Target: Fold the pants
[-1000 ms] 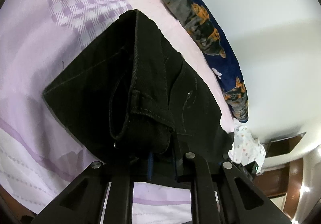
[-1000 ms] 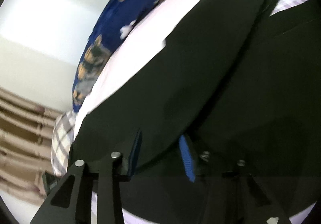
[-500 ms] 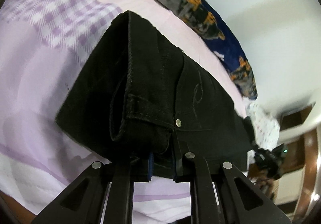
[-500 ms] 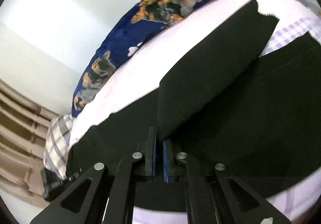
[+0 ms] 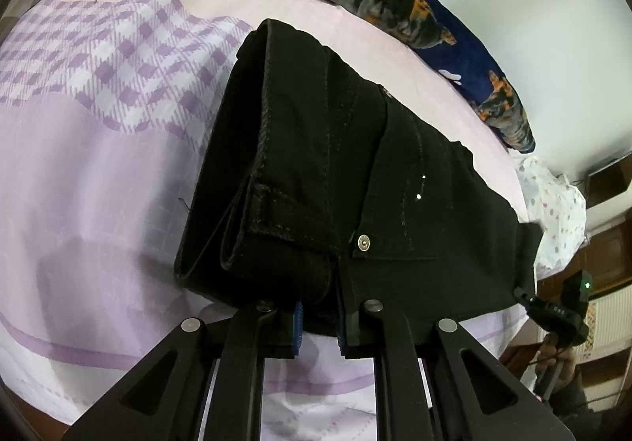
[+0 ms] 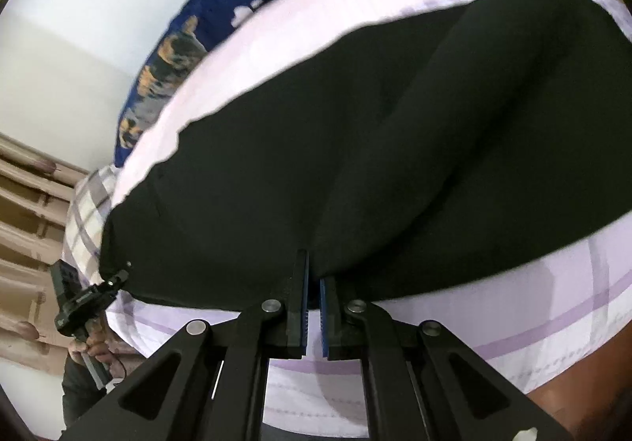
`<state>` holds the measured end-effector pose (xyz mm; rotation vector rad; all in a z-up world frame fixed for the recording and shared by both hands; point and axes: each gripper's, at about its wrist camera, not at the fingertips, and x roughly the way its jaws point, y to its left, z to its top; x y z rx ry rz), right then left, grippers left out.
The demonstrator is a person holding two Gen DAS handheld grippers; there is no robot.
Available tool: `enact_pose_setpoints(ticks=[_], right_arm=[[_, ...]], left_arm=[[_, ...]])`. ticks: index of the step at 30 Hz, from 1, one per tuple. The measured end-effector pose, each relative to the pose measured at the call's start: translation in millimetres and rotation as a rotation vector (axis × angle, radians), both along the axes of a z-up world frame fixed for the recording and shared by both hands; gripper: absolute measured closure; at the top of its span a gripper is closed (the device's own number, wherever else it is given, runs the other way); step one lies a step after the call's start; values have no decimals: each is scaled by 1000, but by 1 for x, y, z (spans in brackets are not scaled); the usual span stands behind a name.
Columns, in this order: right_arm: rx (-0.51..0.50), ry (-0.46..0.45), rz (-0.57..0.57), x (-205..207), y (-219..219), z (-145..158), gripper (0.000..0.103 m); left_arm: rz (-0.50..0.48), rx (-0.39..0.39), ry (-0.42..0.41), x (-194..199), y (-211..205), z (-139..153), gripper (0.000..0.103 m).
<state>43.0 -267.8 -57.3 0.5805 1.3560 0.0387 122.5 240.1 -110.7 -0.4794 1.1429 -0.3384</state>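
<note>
Black pants (image 5: 355, 180) lie on bed (image 5: 98, 164), filling frame centre in both views.

Left hand-held gripper (image 5: 322, 322) clamped on waistband end, bottom centre of frame; folded stack runs away toward upper left.

Right hand-held gripper (image 6: 313, 306) pinched together on leg fabric fold, probably near hem; view blurred.

Long axis spans between both grippers; each holds its own end, neither nearer.

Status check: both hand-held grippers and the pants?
Left hand-held gripper clamped on pants at waistband. Right hand-held gripper shut on a fabric fold. Pants on bedsheet, nothing in the way.
</note>
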Motion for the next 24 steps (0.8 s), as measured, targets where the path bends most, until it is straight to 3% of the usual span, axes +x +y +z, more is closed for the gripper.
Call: enact_pose_setpoints(ticks=[6,8,11,13,18,20,24], right_arm=[[10,9,-16,0,0,-6,100],[23,14,-25,-1,-1,-8,100],[58,11,-56,-1,-4,-11,97],[81,8,-75,-2,-7,-12,96],[98,-17,-120,-1,-19,-10,87],[97,-37,-148,0,-28,-7,82],[155,-43,-204,4,-49,-10,79]], left_arm=[[-7,29,17,0,-3,5,84],[6,19,36,0,0,8,78],[21,69,40,-4,3,19,67],[23,138,23,-13,5,29,58],[28,296,-62,-42,4,61,58],[16,324,-104,-49,-5,73,58],[-124,304,-177,-52,-59,88,57]])
